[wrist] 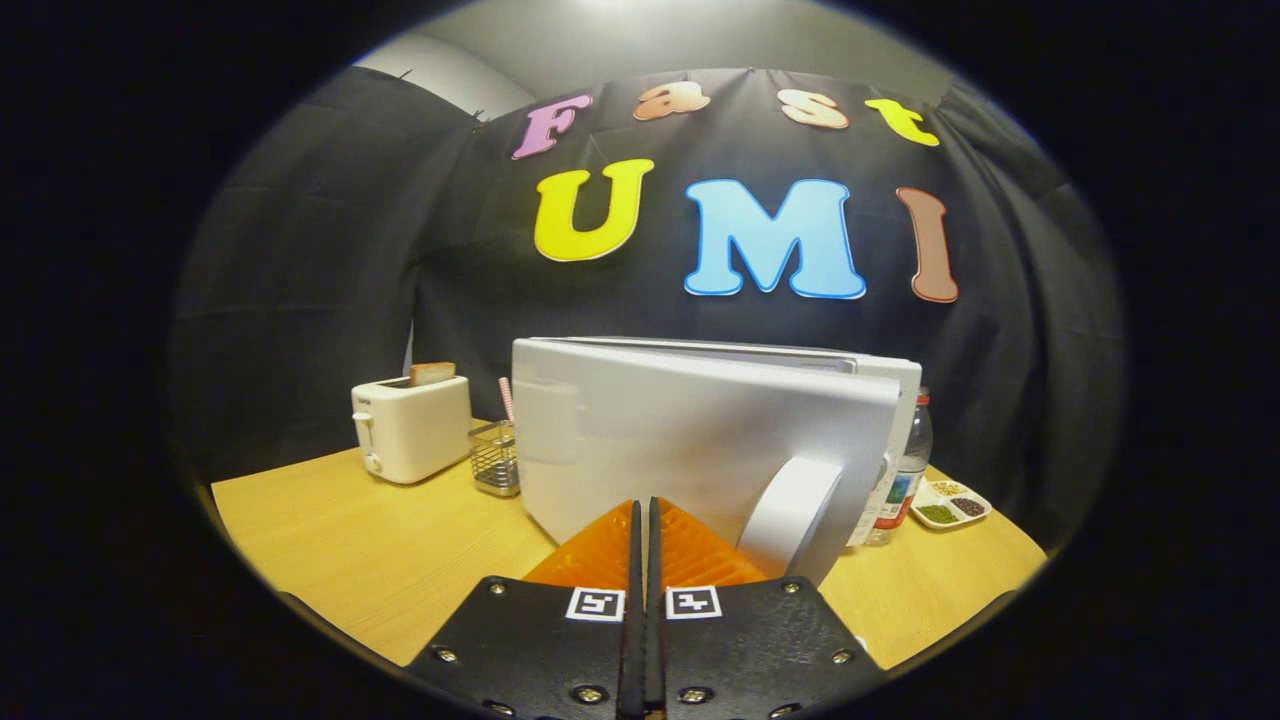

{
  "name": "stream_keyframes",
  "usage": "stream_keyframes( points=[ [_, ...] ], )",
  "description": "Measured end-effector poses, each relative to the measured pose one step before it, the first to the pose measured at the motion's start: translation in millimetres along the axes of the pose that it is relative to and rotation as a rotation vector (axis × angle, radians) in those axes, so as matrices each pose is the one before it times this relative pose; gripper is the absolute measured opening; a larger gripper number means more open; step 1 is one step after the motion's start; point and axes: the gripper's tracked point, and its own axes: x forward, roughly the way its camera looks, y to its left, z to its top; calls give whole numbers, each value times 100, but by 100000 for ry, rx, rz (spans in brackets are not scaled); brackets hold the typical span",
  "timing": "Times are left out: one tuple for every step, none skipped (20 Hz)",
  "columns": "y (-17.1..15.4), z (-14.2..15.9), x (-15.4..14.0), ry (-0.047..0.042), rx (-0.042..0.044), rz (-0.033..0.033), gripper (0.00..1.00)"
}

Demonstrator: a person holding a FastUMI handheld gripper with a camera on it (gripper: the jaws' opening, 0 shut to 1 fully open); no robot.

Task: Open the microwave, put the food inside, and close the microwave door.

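Wood: the tabletop [380, 540] is pale wood and carries everything in the booth.
Tool: the tool [644, 515] is clenched, its two fingers pressed together with nothing held between them, their tips just at the lower front of the microwave door.
Microwave: the white microwave [880, 375] stands just ahead of the fingers, in the middle of the tabletop.
Door: the microwave door [700, 440] stands slightly ajar, swung a little toward the tool, with a curved white handle [790, 515] to the right of the fingers.
Toaster: a white toaster [412, 430] sits to the left of the microwave, a slice of bread [432, 373] standing up out of its slot.
Basket: a small wire basket [496, 460] sits between toaster and microwave.
Bottle: a clear bottle [908, 470] stands at the microwave's right side.
Dish: a divided dish [950, 502] of seeds or grains lies just beyond the bottle.
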Motion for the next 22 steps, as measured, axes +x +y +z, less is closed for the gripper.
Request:
stream_keyframes(
  points=[
    [-946,319,621,-256,-326,-2770,1],
    [-789,38,598,276,691,-2187,1],
    [-616,134,694,222,1111,-1432,1],
    [-621,89,772,477,551,-1790,1],
    [-624,50,723,424,-65,-1699,1],
    [-750,-26,796,238,-880,-2868,1],
    [-642,56,707,103,-824,-2380,1],
    [-489,-173,825,468,-363,-1911,1],
    [-530,-185,609,964,513,-1845,1],
    [-402,97,703,338,1243,-1321,1],
    [-420,62,695,399,763,-1480,1],
    [-436,-8,695,79,96,-1490,1],
    [-336,79,692,73,-560,-1446,1],
    [-230,45,704,-29,-393,-1119,1],
    [-268,89,661,126,328,-1081,1],
    [-189,62,783,292,596,-1126,1],
    [-249,-115,827,1495,420,-1336,1],
    [-141,427,566,-1966,515,-1838,1],
    [-286,-608,494,3317,-371,-1317,1],
    [65,555,-100,-2201,607,-2413,3],
    [146,-191,34,412,-1356,-803,3],
    [-78,124,-241,-278,-1024,-296,2]
  ],
)
